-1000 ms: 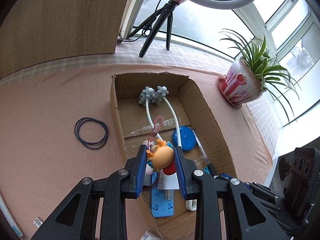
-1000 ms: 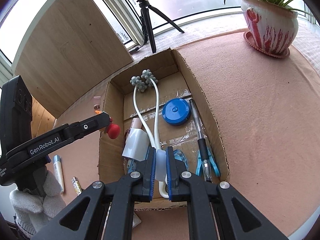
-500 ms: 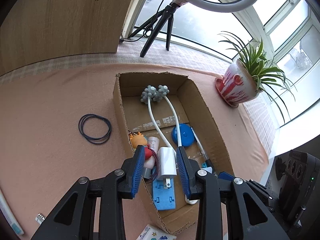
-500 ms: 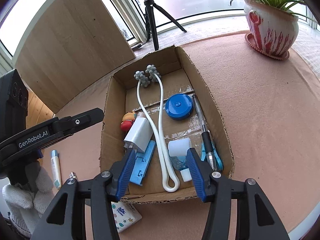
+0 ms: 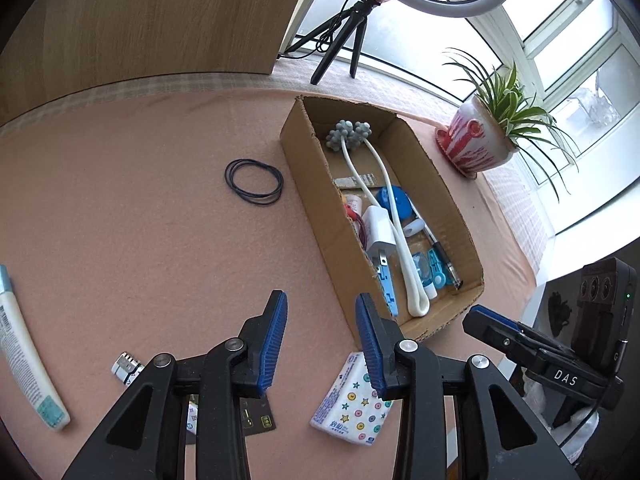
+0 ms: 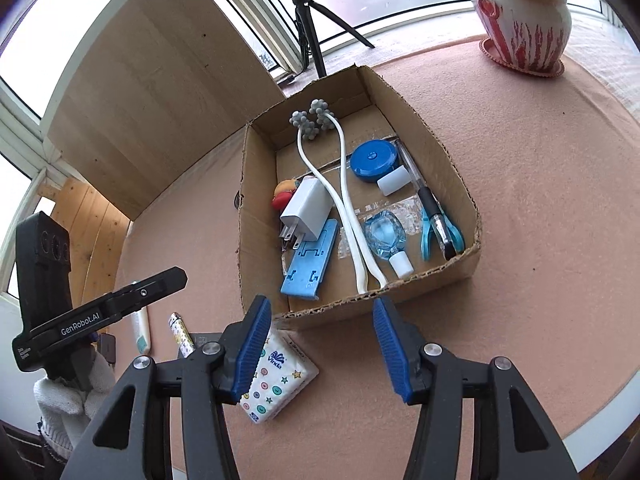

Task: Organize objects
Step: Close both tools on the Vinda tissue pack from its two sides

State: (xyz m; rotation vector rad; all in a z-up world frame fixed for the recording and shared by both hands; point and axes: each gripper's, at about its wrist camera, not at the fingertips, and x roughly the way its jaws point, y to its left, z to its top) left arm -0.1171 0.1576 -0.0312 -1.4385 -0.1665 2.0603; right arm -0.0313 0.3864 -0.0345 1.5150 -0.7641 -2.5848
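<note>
The left gripper hangs with its jaws spread wide and nothing between them, above bare pink tablecloth just outside the near left corner of the cardboard box. The right gripper is likewise spread and empty, poised over the box's near wall. Just under both tools lies a tissue packet printed with coloured dots and stars, on the cloth beside the box's near corner.

Inside the box, a white charger plug rests partly on a blue plastic stand, with a small orange-and-red toy figure tucked behind it against the left wall. A long white looped massager with grey knobbed heads runs down the middle. To its right sit a blue round tape measure, a small white cap, a clear blue bottle, a pen and blue nail clippers.

Out on the cloth lie black rubber bands, a white tube, a small battery and a dark card. A potted plant stands beyond the box, near a ring-light tripod.
</note>
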